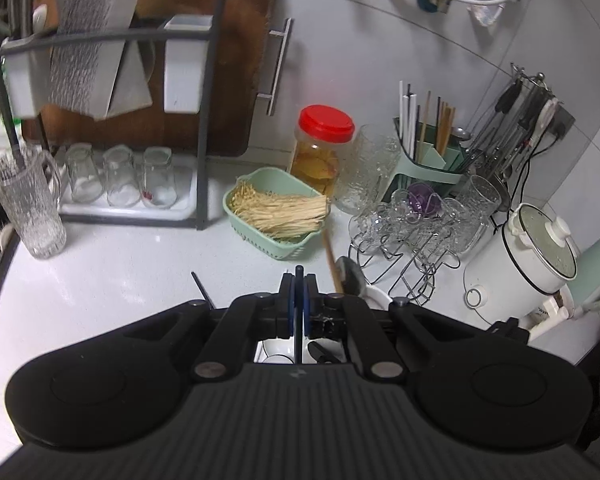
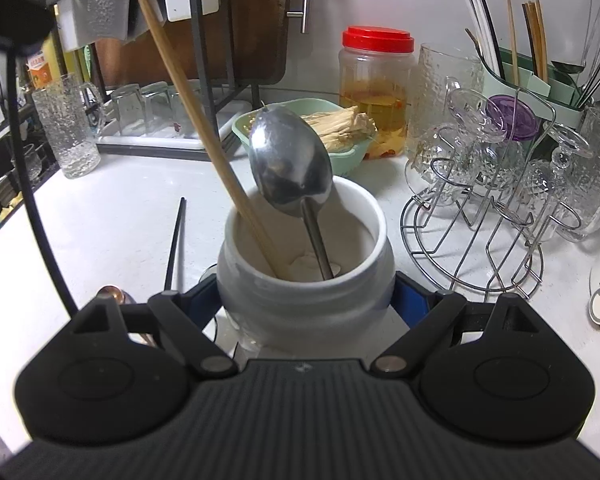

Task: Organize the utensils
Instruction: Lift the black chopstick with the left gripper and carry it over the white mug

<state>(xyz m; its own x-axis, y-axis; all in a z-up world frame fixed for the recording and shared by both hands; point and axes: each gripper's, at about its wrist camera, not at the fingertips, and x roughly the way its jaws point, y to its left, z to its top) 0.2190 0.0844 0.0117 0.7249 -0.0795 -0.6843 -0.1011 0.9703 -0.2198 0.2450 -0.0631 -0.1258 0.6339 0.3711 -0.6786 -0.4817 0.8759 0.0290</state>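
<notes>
My right gripper [image 2: 306, 300] is shut on a white ceramic jar [image 2: 304, 276] and holds it upright on the counter. A steel spoon [image 2: 290, 164] and a wooden chopstick [image 2: 192, 112] stand in the jar. My left gripper [image 1: 299, 280] is shut on a thin dark chopstick [image 1: 299, 270], held upright above the jar [image 1: 284, 350], whose white inside shows between the gripper's arms. The spoon [image 1: 350, 274] and wooden chopstick [image 1: 332, 258] also show in the left wrist view. Another black chopstick [image 2: 175, 240] lies on the counter left of the jar, and a copper-coloured spoon [image 2: 114, 296] lies at its near end.
A green basket of enoki mushrooms [image 1: 276, 208], a red-lidded jar [image 1: 322, 148], a wire rack of glasses [image 2: 496, 200], a green utensil caddy [image 1: 428, 152] and a white cooker [image 1: 524, 256] stand behind and to the right. A dish rack [image 1: 132, 128] and textured glass [image 1: 28, 204] stand left.
</notes>
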